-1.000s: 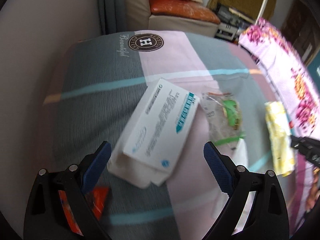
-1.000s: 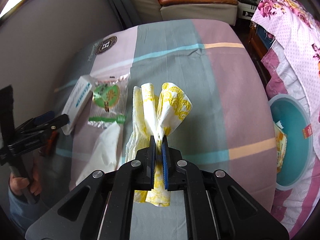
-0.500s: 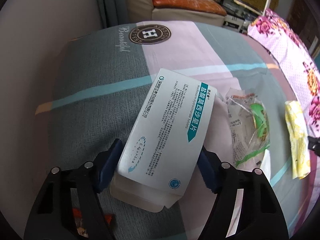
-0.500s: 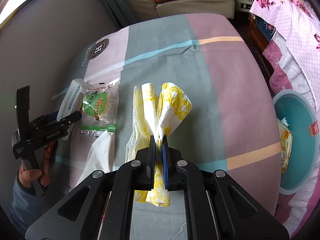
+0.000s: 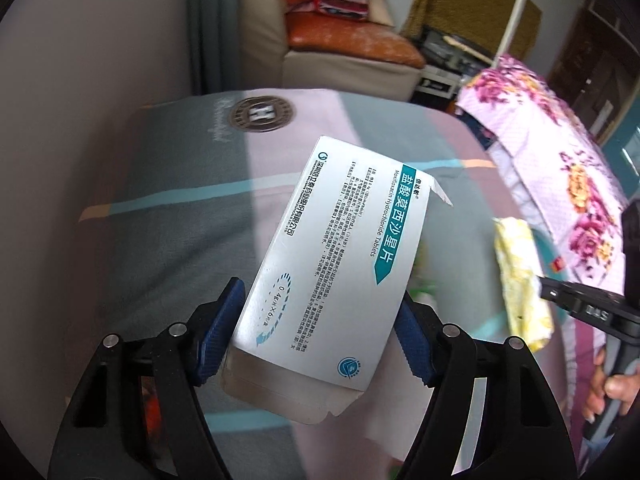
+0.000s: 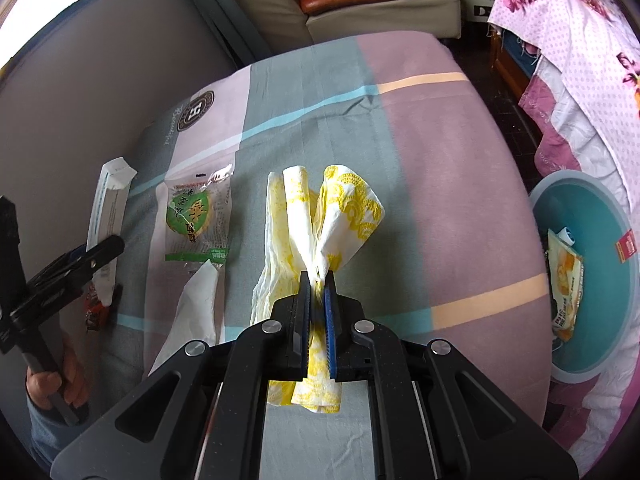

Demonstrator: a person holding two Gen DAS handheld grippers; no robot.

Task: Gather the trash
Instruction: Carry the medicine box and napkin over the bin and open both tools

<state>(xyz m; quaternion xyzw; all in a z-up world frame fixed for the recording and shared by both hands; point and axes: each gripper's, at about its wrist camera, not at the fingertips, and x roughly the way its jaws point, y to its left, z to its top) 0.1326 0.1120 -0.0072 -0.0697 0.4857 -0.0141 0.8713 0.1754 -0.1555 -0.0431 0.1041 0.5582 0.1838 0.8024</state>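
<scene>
While its blue pads press both long sides of a white medicine box [image 5: 340,264], the left tool [image 5: 316,336] holds it lifted off the bed [image 6: 440,160]. Right tool [image 6: 318,304] is clamped tight on a yellow-print napkin [image 6: 340,216]; green snack wrapper [image 6: 196,220] & white tissue [image 6: 196,312] lie on the bed, teal bin [image 6: 600,216] w/ trash beside it.

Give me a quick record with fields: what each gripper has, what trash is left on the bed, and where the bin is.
left gripper: shut on medicine box, lifted off the bedsheet
right gripper: shut on yellow napkin
left on bed: green snack wrapper, white tissue, small red wrapper
bin: teal basin beside the bed, a packet already inside
</scene>
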